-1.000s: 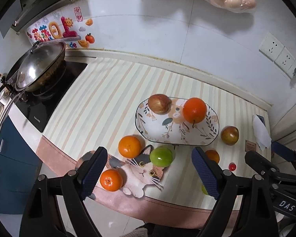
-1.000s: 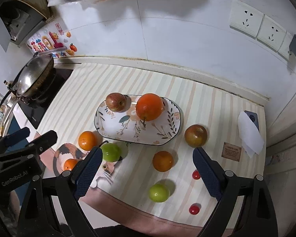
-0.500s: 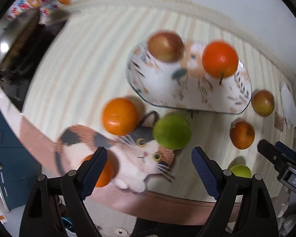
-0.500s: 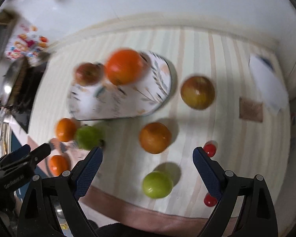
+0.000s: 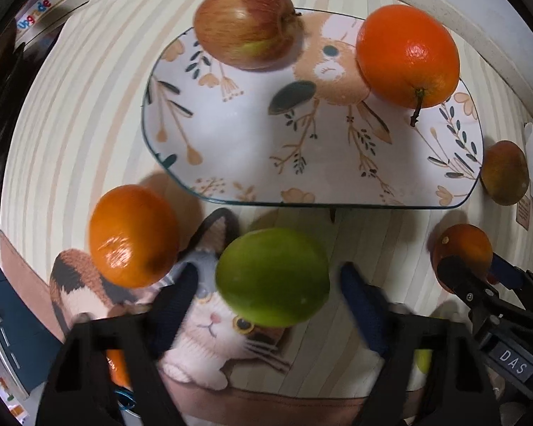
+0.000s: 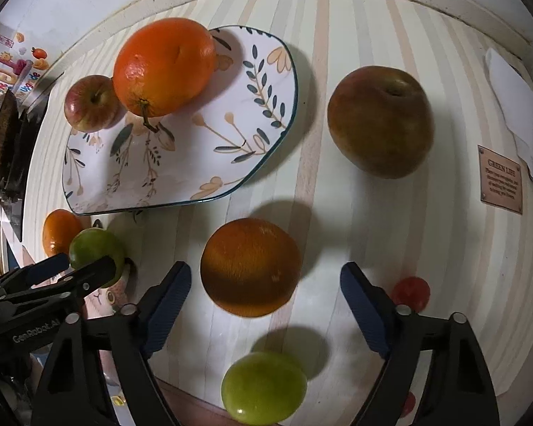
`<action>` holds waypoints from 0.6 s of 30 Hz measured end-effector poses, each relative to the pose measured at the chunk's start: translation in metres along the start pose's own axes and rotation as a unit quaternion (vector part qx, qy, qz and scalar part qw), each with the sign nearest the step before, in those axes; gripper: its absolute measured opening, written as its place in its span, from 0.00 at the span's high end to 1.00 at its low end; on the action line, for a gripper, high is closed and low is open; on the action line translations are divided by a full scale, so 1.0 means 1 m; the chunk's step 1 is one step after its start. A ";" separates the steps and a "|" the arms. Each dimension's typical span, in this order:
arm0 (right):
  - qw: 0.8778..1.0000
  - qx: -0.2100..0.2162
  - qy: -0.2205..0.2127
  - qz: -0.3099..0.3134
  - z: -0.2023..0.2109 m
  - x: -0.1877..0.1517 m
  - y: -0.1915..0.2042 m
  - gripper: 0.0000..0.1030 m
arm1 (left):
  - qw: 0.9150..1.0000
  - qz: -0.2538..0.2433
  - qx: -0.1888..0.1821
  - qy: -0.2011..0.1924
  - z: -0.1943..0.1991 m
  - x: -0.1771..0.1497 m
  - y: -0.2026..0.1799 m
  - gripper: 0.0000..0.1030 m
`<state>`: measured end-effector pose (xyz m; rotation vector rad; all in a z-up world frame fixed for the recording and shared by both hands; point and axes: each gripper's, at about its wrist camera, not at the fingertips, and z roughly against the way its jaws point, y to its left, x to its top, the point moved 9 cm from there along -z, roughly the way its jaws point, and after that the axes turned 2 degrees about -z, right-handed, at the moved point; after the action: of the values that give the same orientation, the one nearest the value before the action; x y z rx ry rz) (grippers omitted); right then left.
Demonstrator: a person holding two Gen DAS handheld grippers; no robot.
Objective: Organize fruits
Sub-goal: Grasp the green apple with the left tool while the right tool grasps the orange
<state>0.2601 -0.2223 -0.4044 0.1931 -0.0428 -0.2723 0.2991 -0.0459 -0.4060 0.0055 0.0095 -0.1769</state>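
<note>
The left gripper (image 5: 272, 285) is spread wide around a green apple (image 5: 273, 277), untouched, just in front of the floral plate (image 5: 231, 135). The right gripper (image 6: 266, 284) is likewise parted around a dark orange (image 6: 250, 266), in front of the plate. A red apple (image 5: 245, 25) and a bright orange (image 5: 407, 55) are seen on the plate.

plate (image 5: 181, 163): floral, held red apple (image 5: 245, 25) and stemmed orange (image 5: 407, 53) | green apple (image 5: 272, 277) sat near its front rim | dark orange (image 6: 250, 266) lay apart on striped mat (image 6: 337, 177)
</note>
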 end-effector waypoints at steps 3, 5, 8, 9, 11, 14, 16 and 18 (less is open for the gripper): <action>1.000 0.001 0.004 0.001 -0.006 0.001 0.002 0.28 | 1.000 0.002 -0.002 -0.006 -0.001 -0.001 0.000 0.42; 1.000 0.008 0.004 0.004 -0.007 0.003 0.006 0.34 | 1.000 0.000 0.001 -0.011 0.000 -0.003 0.000 0.42; 1.000 0.009 -0.001 0.018 -0.007 0.005 0.013 0.42 | 1.000 -0.006 0.006 -0.016 0.002 -0.003 -0.002 0.43; 1.000 0.003 -0.002 0.022 -0.007 0.005 0.015 0.42 | 1.000 -0.010 0.006 -0.019 0.003 -0.004 -0.004 0.43; 1.000 -0.001 -0.005 0.026 -0.007 0.005 0.017 0.43 | 0.999 -0.017 0.009 -0.029 0.009 -0.002 -0.007 0.43; 1.000 0.005 0.001 0.031 -0.003 0.002 0.021 0.43 | 0.999 -0.018 0.000 -0.045 0.027 -0.002 -0.011 0.43; 0.999 0.014 -0.001 0.036 0.006 0.003 0.025 0.43 | 0.999 -0.010 -0.017 -0.047 0.039 -0.002 -0.011 0.43; 0.999 0.025 -0.008 0.039 0.018 0.001 0.031 0.43 | 0.998 0.002 -0.038 -0.053 0.055 -0.001 -0.007 0.43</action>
<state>0.2674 -0.1968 -0.3805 0.2391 -0.0732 -0.1952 0.2975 -0.0532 -0.3513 -0.0793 -0.0890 -0.1720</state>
